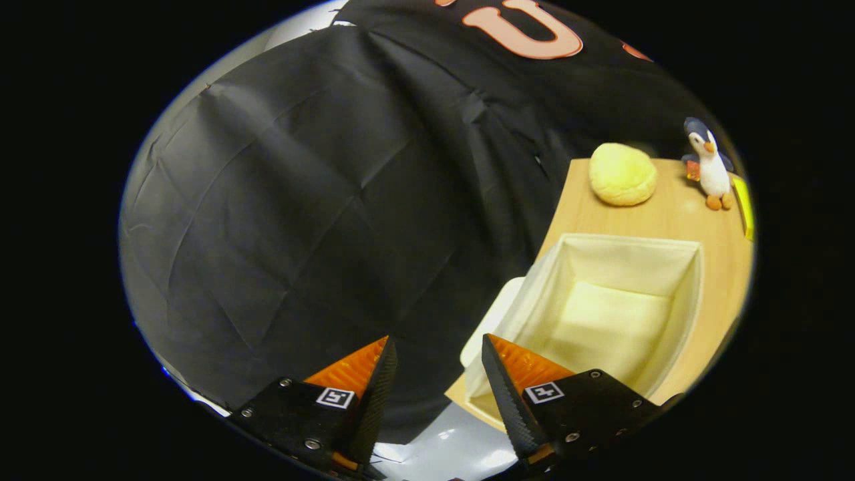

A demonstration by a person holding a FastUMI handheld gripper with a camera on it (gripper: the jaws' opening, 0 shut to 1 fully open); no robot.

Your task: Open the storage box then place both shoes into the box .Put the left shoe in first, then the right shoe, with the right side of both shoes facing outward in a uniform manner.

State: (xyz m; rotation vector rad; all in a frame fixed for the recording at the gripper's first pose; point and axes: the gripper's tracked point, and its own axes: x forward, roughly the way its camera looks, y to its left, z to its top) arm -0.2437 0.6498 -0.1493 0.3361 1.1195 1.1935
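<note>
A cream fabric storage box [695, 280] stands open on a wooden table [715, 227], its inside empty. A pale flap or lid [491, 317] hangs at the box's near-left side. My gripper [437, 351] is open with nothing between its fingers. It is raised and points mostly at the black cloth wall; the box lies just ahead of the right finger [507, 394] and beyond it.
On the table beyond the box sit a round yellow plush cushion [622, 174] and a small penguin toy [708, 164]. A yellow object [743, 207] lies at the table's far right edge. Black cloth [320, 200] hangs to the left of the table.
</note>
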